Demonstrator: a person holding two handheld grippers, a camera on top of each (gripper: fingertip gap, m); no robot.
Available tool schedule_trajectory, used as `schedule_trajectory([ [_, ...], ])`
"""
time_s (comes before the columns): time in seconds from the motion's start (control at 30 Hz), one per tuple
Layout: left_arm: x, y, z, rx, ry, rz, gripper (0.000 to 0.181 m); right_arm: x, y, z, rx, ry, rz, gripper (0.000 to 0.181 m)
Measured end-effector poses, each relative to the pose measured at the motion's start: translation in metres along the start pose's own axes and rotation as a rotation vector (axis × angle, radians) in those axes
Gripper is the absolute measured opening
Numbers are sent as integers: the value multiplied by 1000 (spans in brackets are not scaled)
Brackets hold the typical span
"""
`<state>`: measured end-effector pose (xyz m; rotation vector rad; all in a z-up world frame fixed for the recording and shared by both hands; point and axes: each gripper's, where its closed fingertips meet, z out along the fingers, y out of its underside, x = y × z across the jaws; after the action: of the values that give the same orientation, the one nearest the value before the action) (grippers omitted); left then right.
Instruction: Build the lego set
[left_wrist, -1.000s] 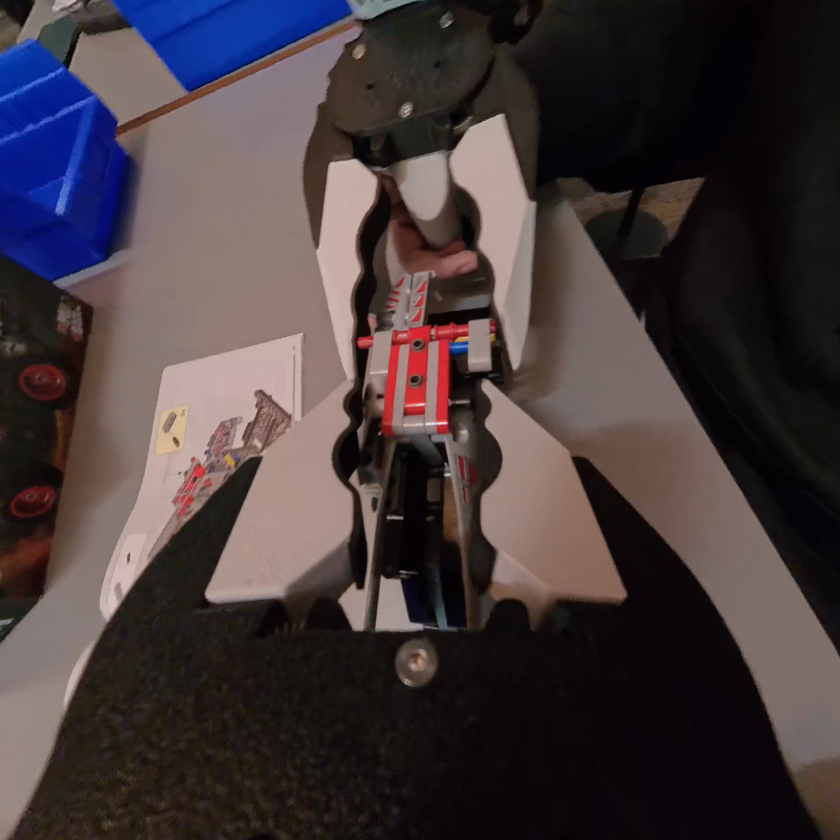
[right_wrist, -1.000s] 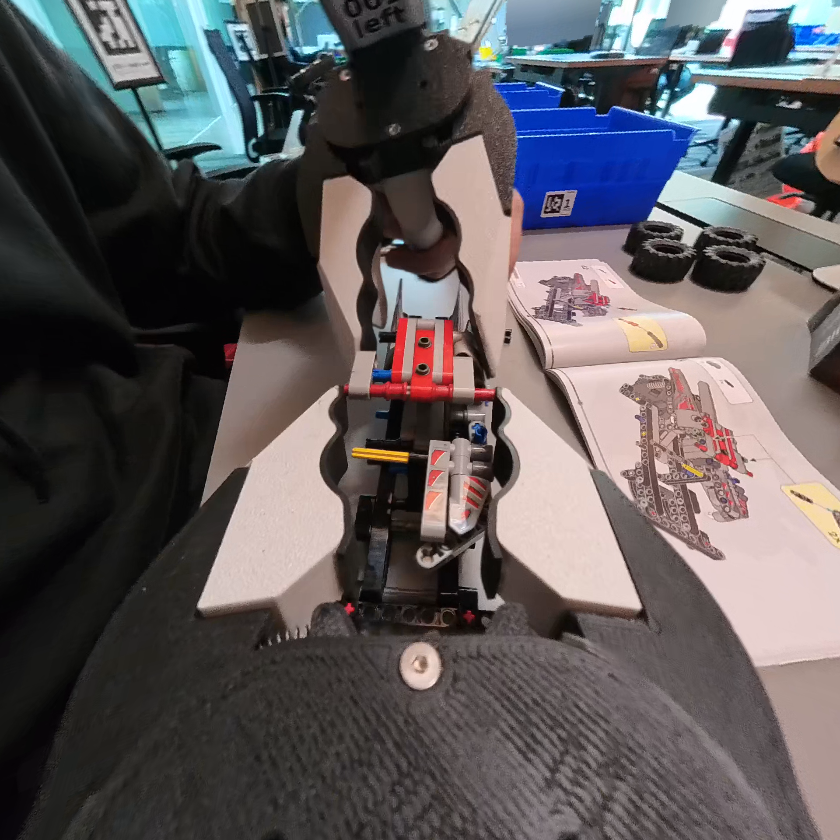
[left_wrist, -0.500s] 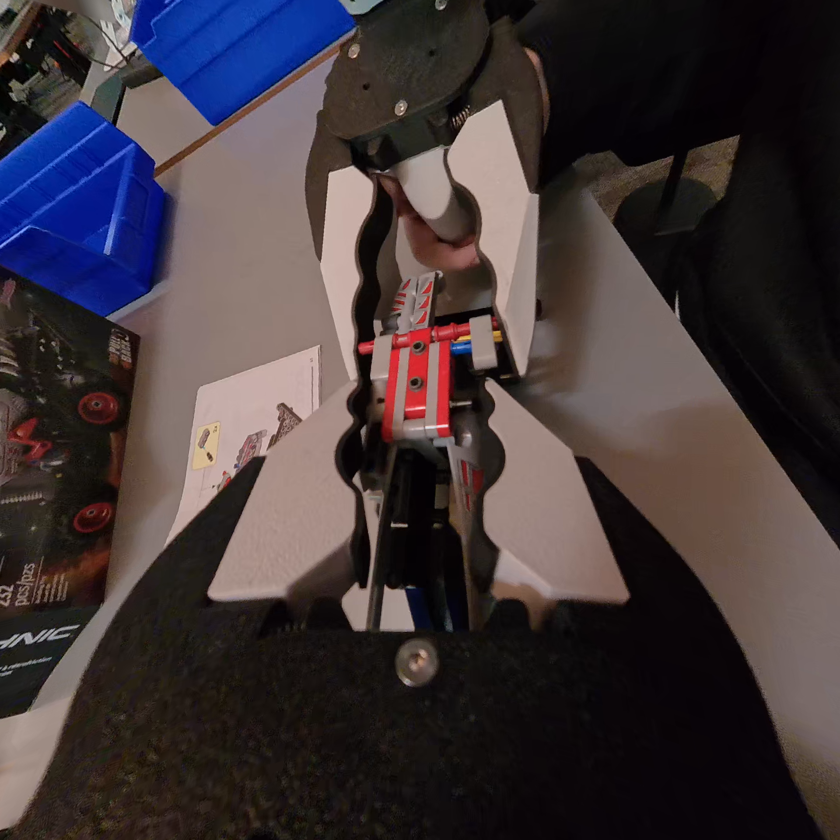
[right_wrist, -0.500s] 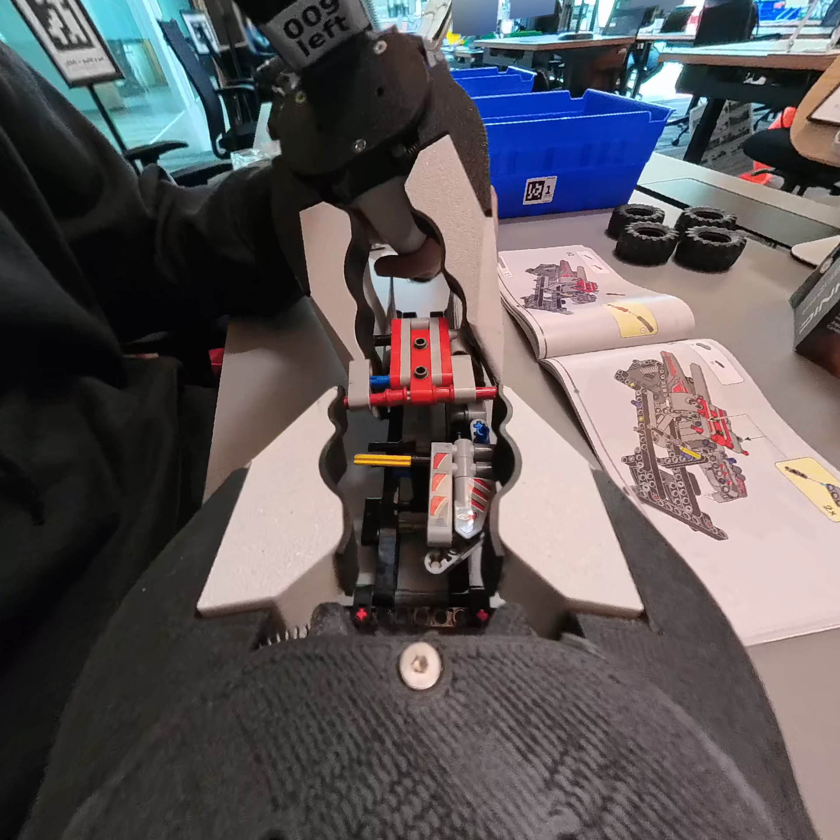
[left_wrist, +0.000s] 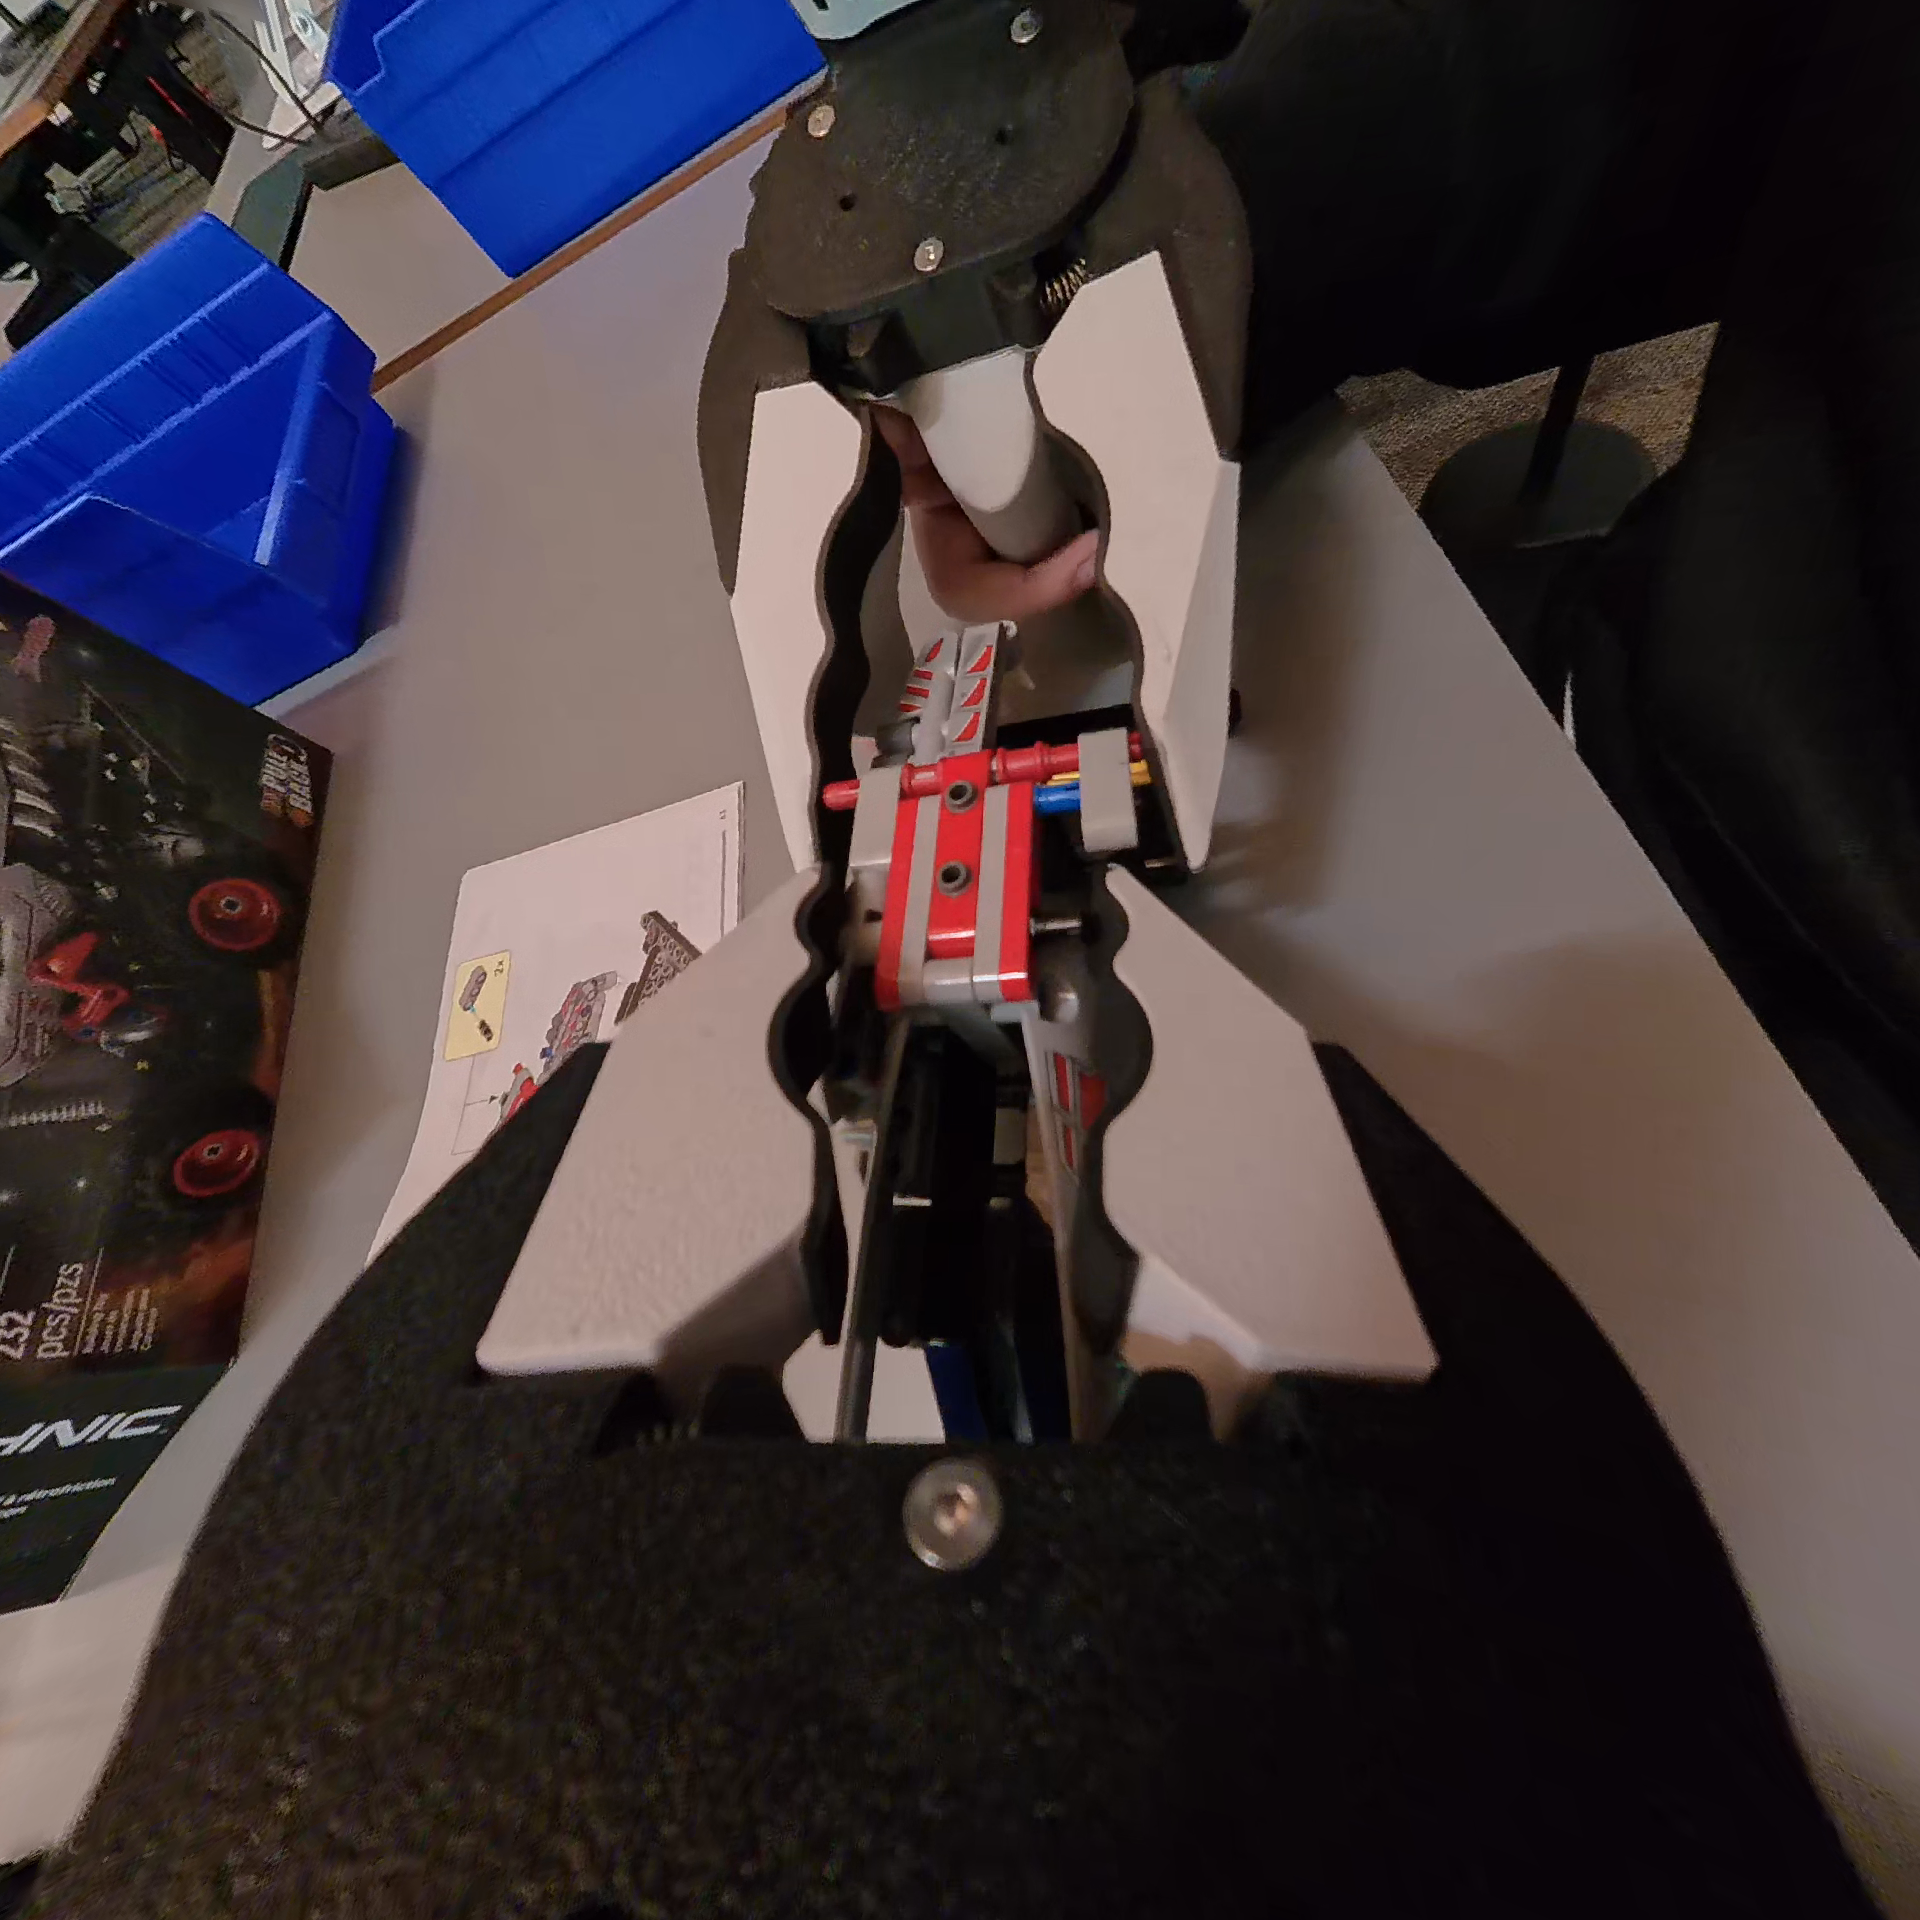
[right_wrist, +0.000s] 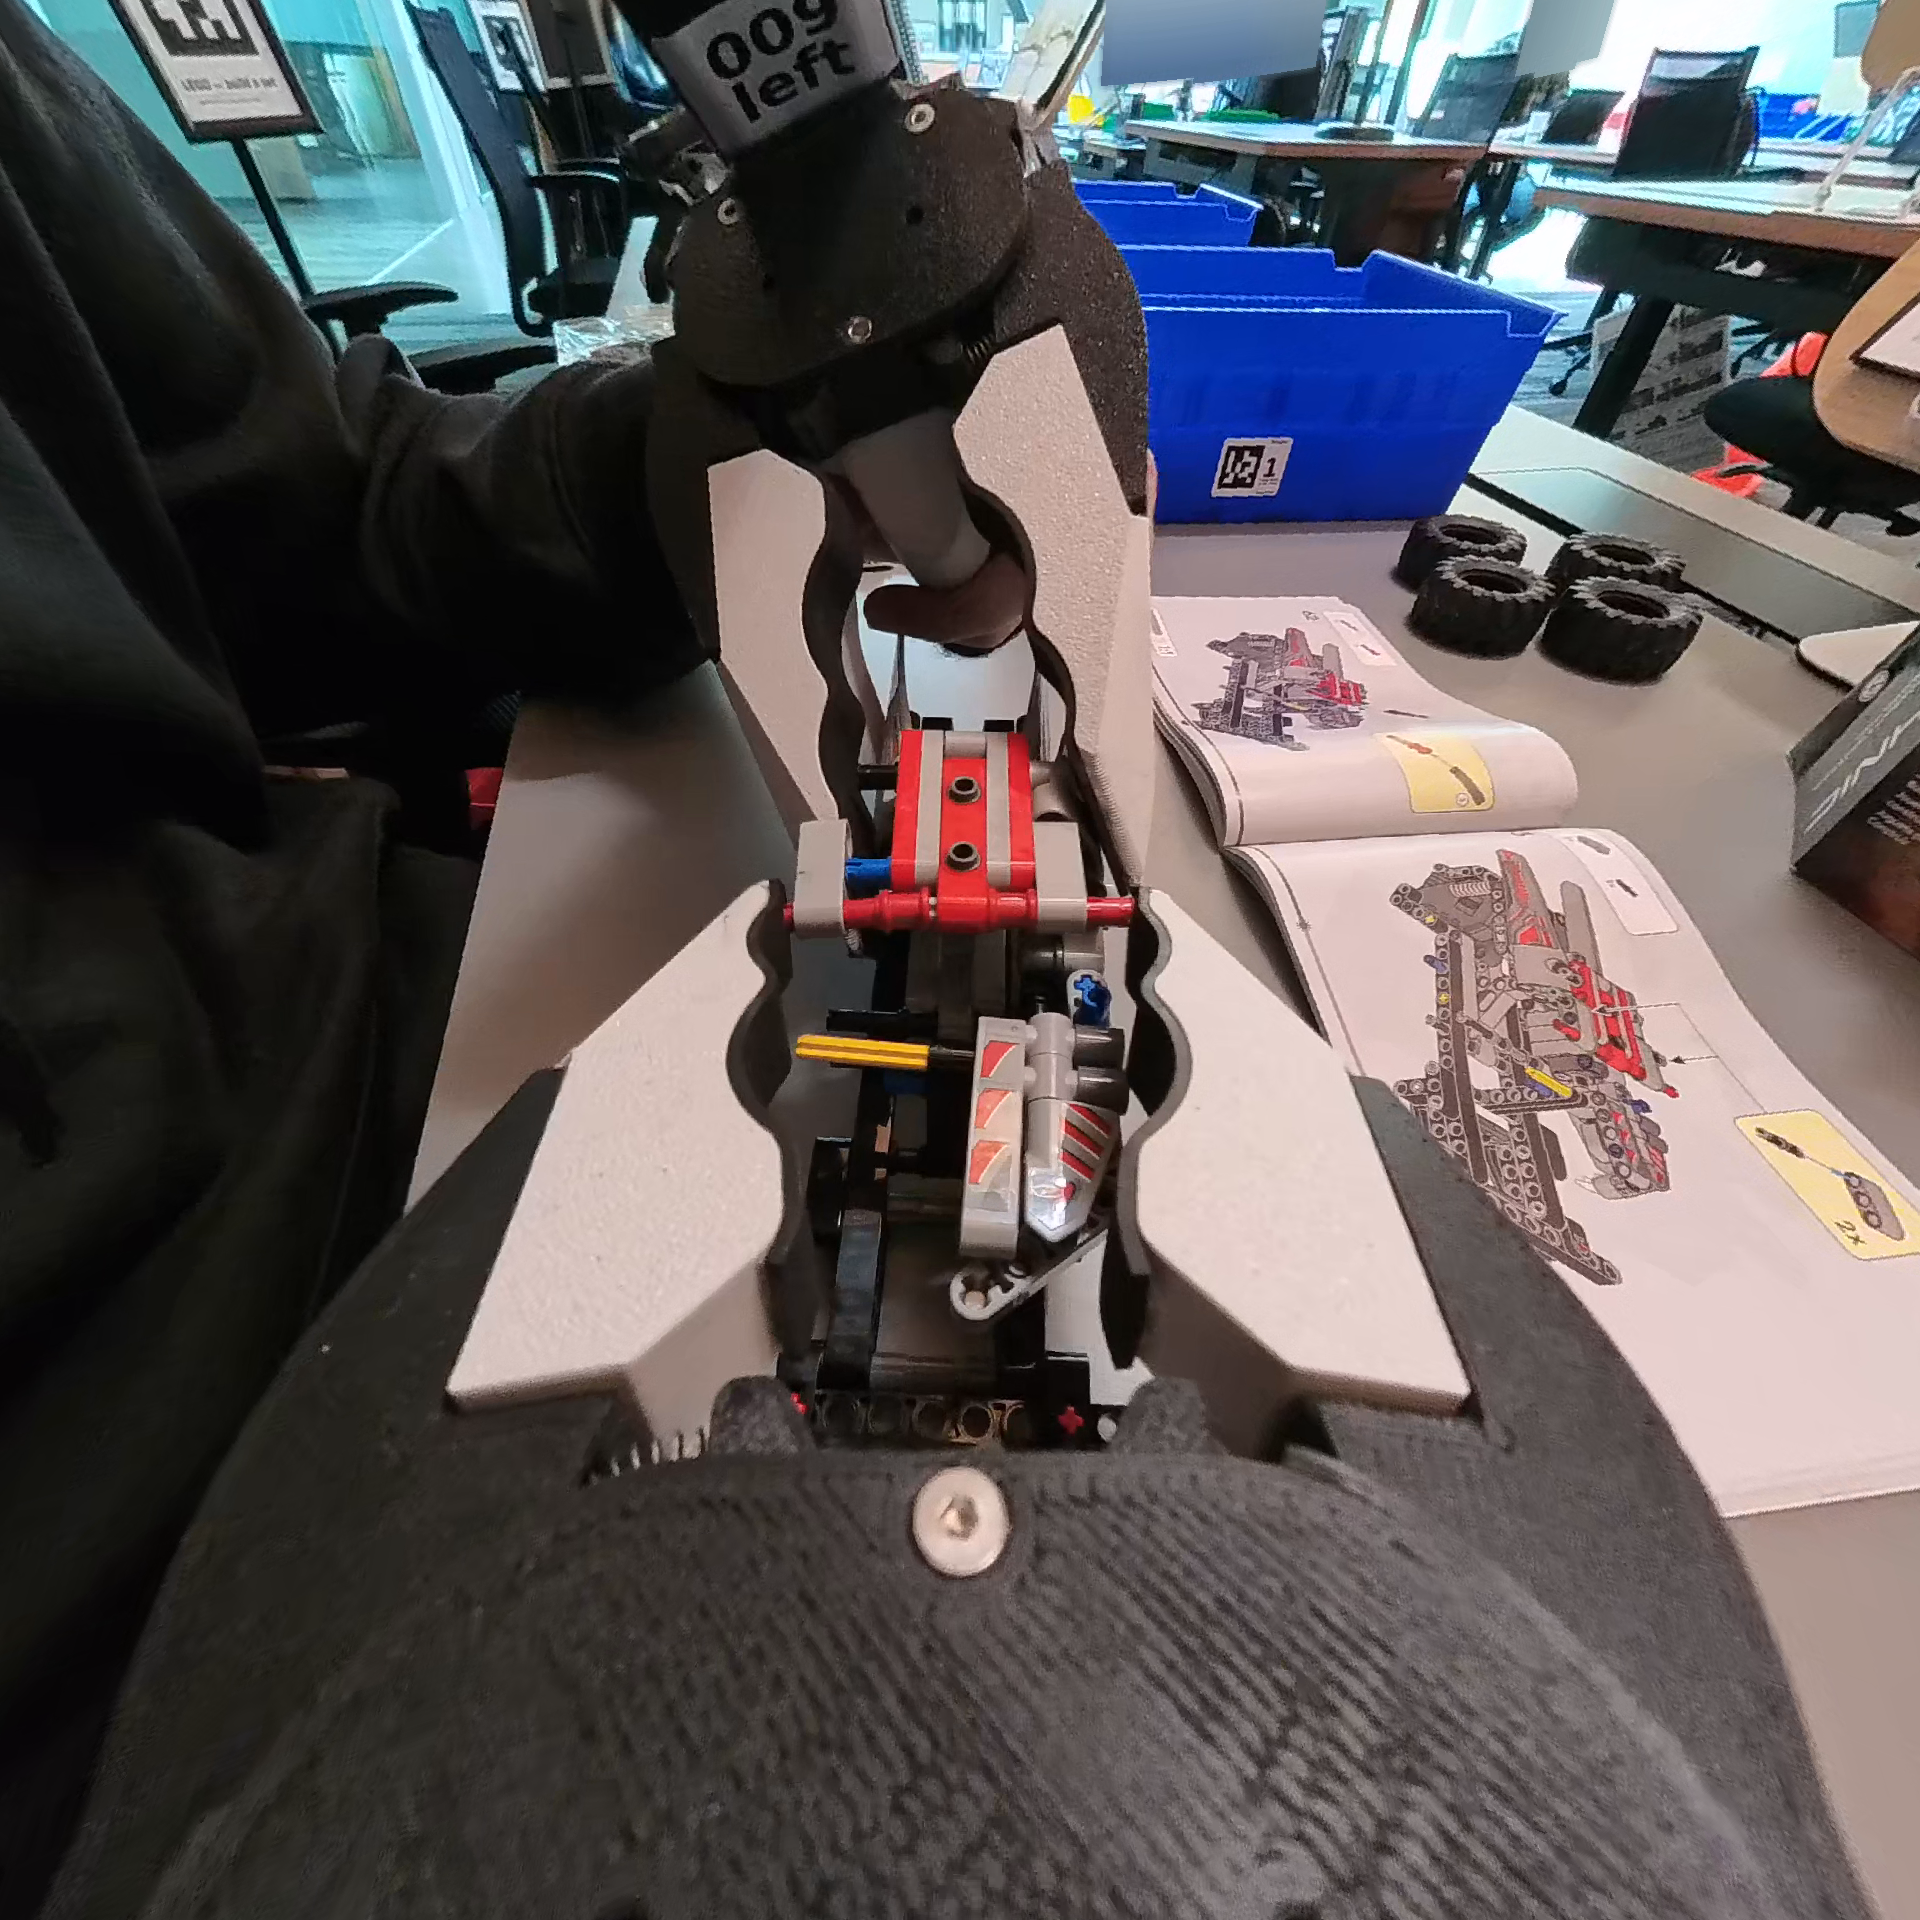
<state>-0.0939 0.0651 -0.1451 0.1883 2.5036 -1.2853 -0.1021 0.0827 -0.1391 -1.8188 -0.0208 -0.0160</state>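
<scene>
Both claws (left_wrist: 961, 904) (right_wrist: 951, 914) closed, tip to tip

Blue bins (right_wrist: 1320, 395) at the grey table's (right_wrist: 613, 831) far edge; office chairs (right_wrist: 1694, 114) and desks (right_wrist: 1351, 145) beyond.

Open-plan office or lab: rows of desks (right_wrist: 1351, 145) and office chairs (right_wrist: 1683, 114) beyond the claw, blue bins (right_wrist: 1320, 384) on the tabletop (right_wrist: 1683, 748).

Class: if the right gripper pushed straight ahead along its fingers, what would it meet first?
Probably the left gripper, which faces it, clamped on the far end of the same lego model that the right gripper holds. Depth is unclear.
</scene>
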Motion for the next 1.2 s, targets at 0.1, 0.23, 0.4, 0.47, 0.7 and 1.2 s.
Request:
schedule_trajectory([
  [0.1, 0, 0, -1, 6, 1, 5, 45, 0, 1, 1, -4, 4, -15, 64],
  [0.23, 0, 1, -1, -2, -5, 7, 45, 1, 0, 1, -2, 2, -35, 64],
  [0.4, -1, 1, -1, -4, -6, 3, 45, 1, 0, 2, -1, 7, -42, 64],
  [0.47, -1, 1, -1, -7, -8, 4, 45, 2, 0, 2, -1, 11, -46, 64],
  [0.7, -1, 2, -2, -12, -12, 4, 45, 2, 0, 3, -3, 13, -56, 64],
  [1.2, -3, 2, -2, -15, -16, -15, 44, 3, 0, 3, -3, -11, -51, 62],
])
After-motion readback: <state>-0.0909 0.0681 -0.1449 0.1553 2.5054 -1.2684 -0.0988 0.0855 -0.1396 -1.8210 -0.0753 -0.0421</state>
